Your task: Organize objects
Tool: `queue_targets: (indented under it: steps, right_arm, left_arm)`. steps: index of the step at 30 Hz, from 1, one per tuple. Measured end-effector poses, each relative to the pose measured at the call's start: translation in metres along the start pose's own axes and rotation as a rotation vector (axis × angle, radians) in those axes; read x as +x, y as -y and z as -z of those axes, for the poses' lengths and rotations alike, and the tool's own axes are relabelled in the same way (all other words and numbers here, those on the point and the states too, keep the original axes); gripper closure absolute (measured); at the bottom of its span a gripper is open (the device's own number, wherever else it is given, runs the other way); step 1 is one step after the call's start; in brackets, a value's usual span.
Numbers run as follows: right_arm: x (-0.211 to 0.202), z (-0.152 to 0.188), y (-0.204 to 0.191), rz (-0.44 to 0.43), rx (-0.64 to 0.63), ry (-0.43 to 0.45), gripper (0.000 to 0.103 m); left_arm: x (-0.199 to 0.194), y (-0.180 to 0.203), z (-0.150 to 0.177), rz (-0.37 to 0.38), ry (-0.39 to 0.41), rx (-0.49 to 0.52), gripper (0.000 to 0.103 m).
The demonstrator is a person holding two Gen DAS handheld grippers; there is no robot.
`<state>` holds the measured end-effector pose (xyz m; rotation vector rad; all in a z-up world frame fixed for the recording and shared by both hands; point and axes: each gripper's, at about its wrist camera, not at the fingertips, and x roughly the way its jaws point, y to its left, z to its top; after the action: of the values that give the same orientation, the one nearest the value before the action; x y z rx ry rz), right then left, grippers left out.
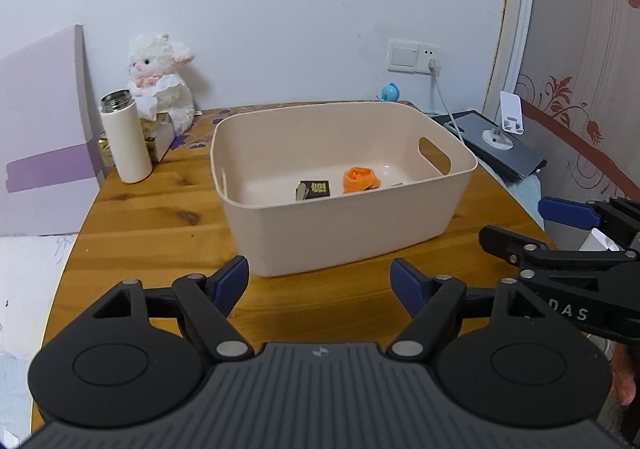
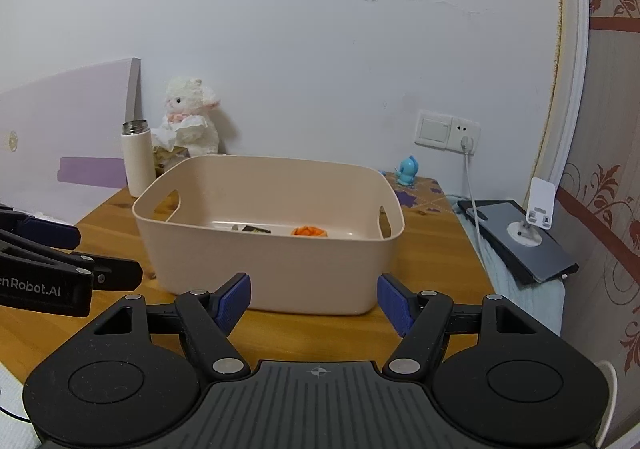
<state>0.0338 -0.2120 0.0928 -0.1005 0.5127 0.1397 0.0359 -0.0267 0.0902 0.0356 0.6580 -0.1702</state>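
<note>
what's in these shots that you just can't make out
- Black packet in the bin: gold print too small to read, left wrist view.
- Bin floor: mostly hidden behind the near wall, right wrist view.
- Tissue box: partly hidden by the white flask, left wrist view.

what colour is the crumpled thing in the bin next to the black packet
Orange. The crumpled item shows best in the left wrist view, lying on the bin floor.

At the desk's point(image 1: 160, 217) far left corner a white plush lamb point(image 1: 160, 77) sits against the wall, with a white steel-rimmed flask point(image 1: 125, 137) upright just in front of it. A small blue figurine point(image 1: 390, 92) stands far right, below a wall socket point(image 1: 414, 57). Off the right edge, a white phone stand point(image 1: 505, 121) rests on a dark tablet point(image 1: 508, 153).
</note>
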Motion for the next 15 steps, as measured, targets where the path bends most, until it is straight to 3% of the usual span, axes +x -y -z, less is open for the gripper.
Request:
queue_targets:
  steps: [15]
  right_arm:
    - [-0.034, 0.026, -0.009, -0.034, 0.068, -0.017, 0.029]
  left_arm:
    - [-0.027, -0.004, 0.034, 0.016, -0.026, -0.035, 0.024]
